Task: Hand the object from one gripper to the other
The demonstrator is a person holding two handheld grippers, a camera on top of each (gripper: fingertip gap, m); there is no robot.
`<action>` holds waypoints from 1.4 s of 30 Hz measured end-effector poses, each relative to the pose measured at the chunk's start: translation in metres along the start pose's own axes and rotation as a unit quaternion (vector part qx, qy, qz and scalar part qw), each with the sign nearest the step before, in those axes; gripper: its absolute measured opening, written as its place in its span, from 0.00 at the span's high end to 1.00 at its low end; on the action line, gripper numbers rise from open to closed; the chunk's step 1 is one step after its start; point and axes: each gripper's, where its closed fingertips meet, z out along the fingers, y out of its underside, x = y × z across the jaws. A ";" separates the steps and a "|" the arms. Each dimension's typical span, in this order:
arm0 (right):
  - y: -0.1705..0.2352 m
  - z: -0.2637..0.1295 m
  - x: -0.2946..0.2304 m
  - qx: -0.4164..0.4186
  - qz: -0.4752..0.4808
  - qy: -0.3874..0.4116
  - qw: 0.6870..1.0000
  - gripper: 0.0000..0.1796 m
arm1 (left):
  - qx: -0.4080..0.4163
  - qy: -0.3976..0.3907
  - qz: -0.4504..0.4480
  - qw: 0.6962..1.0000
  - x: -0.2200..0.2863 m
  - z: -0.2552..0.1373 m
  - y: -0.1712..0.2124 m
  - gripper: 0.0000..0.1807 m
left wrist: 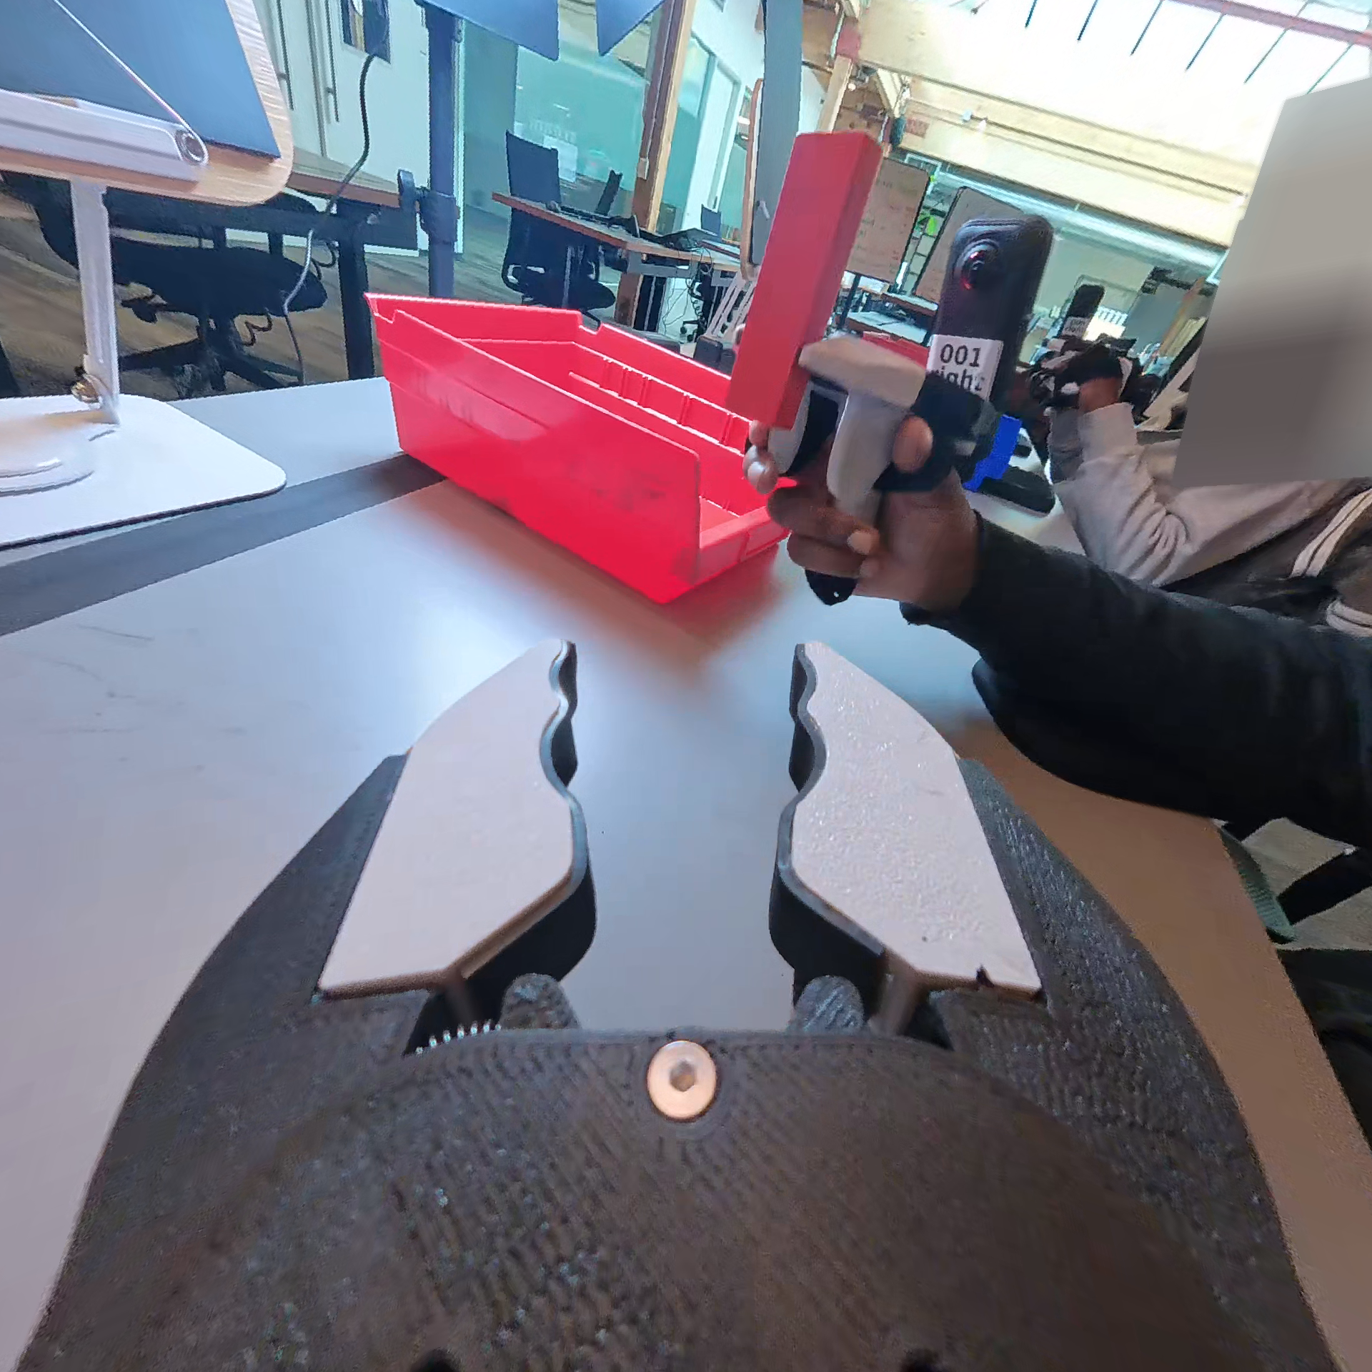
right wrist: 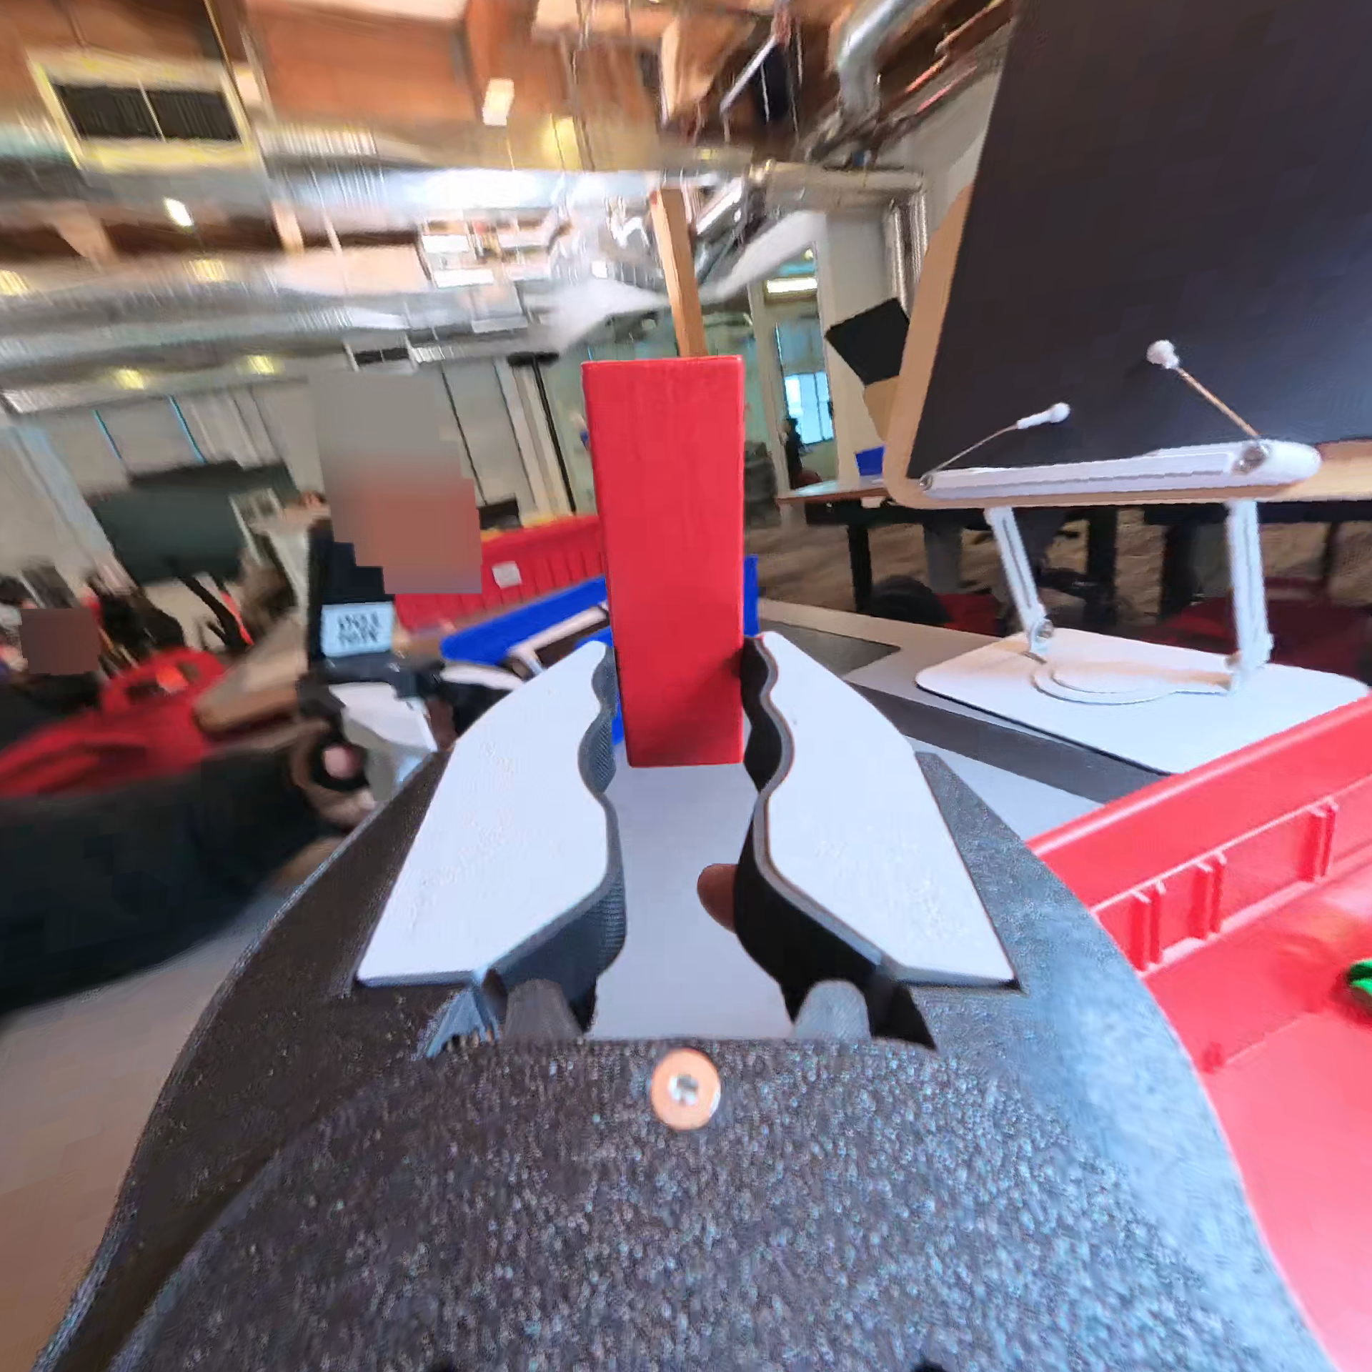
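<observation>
A long red block (right wrist: pixel 672 564) stands upright between my right gripper's (right wrist: pixel 677 653) fingers, which are shut on its lower end. In the left wrist view the same block (left wrist: pixel 802 275) sticks up tilted from the right gripper (left wrist: pixel 805 404), held in a hand above the table at the right. My left gripper (left wrist: pixel 683 657) is open and empty, low over the grey table (left wrist: pixel 223 705), well short of the block.
A red plastic bin (left wrist: pixel 572 445) lies on the table ahead of the left gripper, left of the right gripper; it shows at the right in the right wrist view (right wrist: pixel 1225 928). A white stand (left wrist: pixel 111 438) with a board sits at the far left. People sit beyond. Some 15 centimeters of space lies between my two pairs of fingers.
</observation>
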 end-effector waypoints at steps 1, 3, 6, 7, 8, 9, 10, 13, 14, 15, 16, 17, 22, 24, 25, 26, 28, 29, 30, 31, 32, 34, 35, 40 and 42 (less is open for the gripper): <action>-0.004 -0.003 0.002 0.012 0.025 -0.006 1.000 0.82 | 0.001 -0.001 0.005 1.000 0.000 0.000 0.000 0.69; -0.007 -0.005 0.006 0.024 0.046 -0.006 0.999 0.82 | 0.006 0.003 0.017 1.000 0.002 0.000 -0.001 0.69; -0.005 -0.002 0.001 0.022 0.051 -0.019 0.998 0.82 | 0.007 0.006 0.029 1.000 0.006 0.001 -0.002 0.69; -0.003 0.000 -0.003 0.019 0.052 -0.026 0.998 0.82 | 0.007 0.009 0.028 1.000 0.008 0.001 -0.002 0.69; -0.001 0.002 -0.006 0.012 0.050 -0.033 0.998 0.82 | 0.010 0.012 0.026 1.000 0.009 0.001 -0.003 0.69; 0.003 0.005 -0.011 0.003 0.048 -0.043 0.998 0.82 | 0.012 0.015 0.024 1.000 0.010 0.001 -0.003 0.69; 0.007 0.007 -0.018 -0.008 0.049 -0.059 0.997 0.82 | 0.015 0.021 0.022 0.999 0.012 0.002 -0.004 0.69; 0.030 0.014 -0.046 -0.073 0.067 -0.139 0.985 0.82 | 0.031 0.041 0.015 0.999 0.020 0.001 -0.010 0.69; 0.041 0.016 -0.057 -0.100 0.066 -0.162 0.979 0.82 | 0.037 0.049 0.013 0.998 0.023 0.000 -0.012 0.69; 0.052 0.017 -0.066 -0.127 0.060 -0.182 0.973 0.82 | 0.041 0.058 0.012 0.997 0.027 0.000 -0.014 0.70; 0.064 0.019 -0.076 -0.154 0.055 -0.200 0.966 0.82 | 0.043 0.066 0.014 0.997 0.031 0.000 -0.014 0.70; 0.073 0.020 -0.085 -0.175 0.049 -0.216 0.959 0.82 | 0.043 0.073 0.017 0.996 0.035 0.000 -0.014 0.70; 0.104 0.033 -0.114 -0.219 0.025 -0.237 0.946 0.82 | 0.035 0.112 0.040 0.992 0.054 0.003 -0.010 0.74; 0.110 0.035 -0.121 -0.225 0.022 -0.242 0.944 0.82 | 0.029 0.114 0.055 0.992 0.057 0.003 -0.008 0.81; 0.111 0.036 -0.124 -0.224 0.023 -0.244 0.943 0.82 | 0.030 0.119 0.059 0.991 0.059 0.002 -0.009 0.82; 0.111 0.037 -0.125 -0.224 0.022 -0.244 0.943 0.82 | 0.028 0.121 0.060 0.990 0.060 0.002 -0.009 0.82; 0.110 0.037 -0.125 -0.223 0.015 -0.242 0.944 0.82 | 0.023 0.122 0.068 0.990 0.061 0.001 -0.009 0.82; 0.110 0.037 -0.125 -0.221 0.013 -0.241 0.945 0.82 | 0.021 0.121 0.071 0.990 0.061 0.001 -0.010 0.82; 0.109 0.037 -0.124 -0.220 0.010 -0.239 0.946 0.82 | 0.021 0.119 0.071 0.990 0.061 0.002 -0.010 0.82; 0.107 0.037 -0.122 -0.217 0.005 -0.234 0.948 0.82 | 0.022 0.116 0.071 0.990 0.060 0.002 -0.011 0.82; 0.105 0.038 -0.120 -0.212 -0.001 -0.226 0.951 0.82 | 0.024 0.111 0.072 0.991 0.059 0.001 -0.012 0.82; 0.097 0.040 -0.110 -0.196 -0.016 -0.199 0.960 0.77 | 0.029 0.096 0.070 0.993 0.052 -0.001 -0.015 0.82; 0.091 0.041 -0.104 -0.186 -0.021 -0.183 0.965 0.74 | 0.031 0.084 0.067 0.994 0.047 -0.002 -0.017 0.82; 0.033 0.029 -0.065 -0.079 -0.024 -0.111 0.990 0.71 | 0.044 0.038 0.043 0.997 0.014 -0.014 -0.022 0.83; 0.010 0.016 -0.050 -0.038 -0.005 -0.100 0.994 0.71 | 0.049 0.030 0.030 0.998 0.002 -0.018 -0.022 0.83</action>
